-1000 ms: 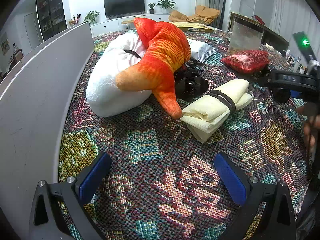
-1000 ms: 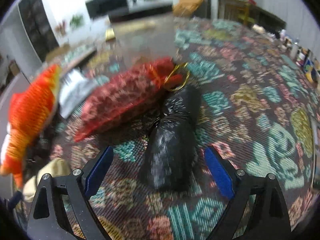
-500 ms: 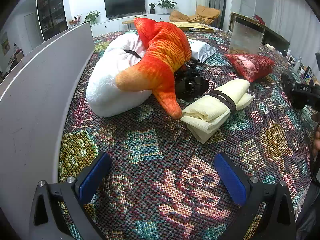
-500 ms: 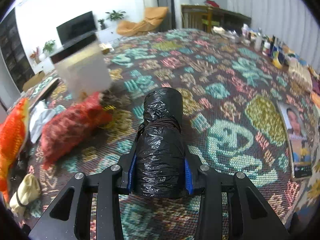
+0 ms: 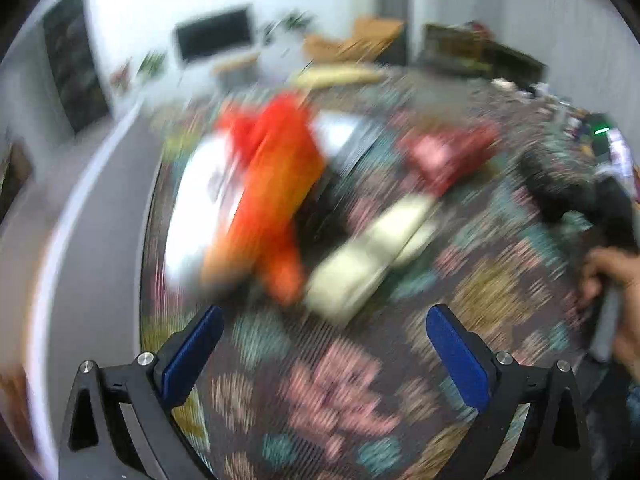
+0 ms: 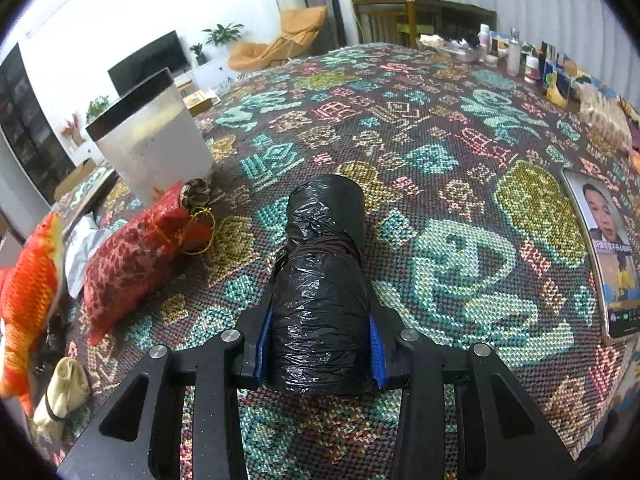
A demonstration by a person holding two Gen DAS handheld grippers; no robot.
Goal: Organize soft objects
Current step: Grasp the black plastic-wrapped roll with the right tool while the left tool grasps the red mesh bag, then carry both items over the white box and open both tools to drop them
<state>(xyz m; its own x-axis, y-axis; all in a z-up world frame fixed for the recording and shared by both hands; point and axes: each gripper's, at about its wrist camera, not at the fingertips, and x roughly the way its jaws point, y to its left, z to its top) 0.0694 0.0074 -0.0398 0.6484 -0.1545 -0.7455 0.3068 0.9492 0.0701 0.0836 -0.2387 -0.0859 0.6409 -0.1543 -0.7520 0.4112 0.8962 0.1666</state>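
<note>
While clamped: one black roll (image 6: 320, 280)

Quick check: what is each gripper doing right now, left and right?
Left gripper: open, nothing between its pads.
Right gripper: shut on the black plastic roll.

The cloth (image 6: 440, 128) on the table is dark and is covered with woven shapes in teal, pink, gold and green. The roll of plastic (image 6: 320, 280) is shiny black, and a brown string is tied around it. Blue pads are seen on the black right gripper (image 6: 320, 354), and blue pads on the black left gripper (image 5: 324, 356) too. The toy fish (image 6: 28, 292) is coloured orange and red. The pouch (image 6: 136, 256) is red with a gold cord. The rolled cloth (image 6: 64, 392) is pale cream with a dark band.
</note>
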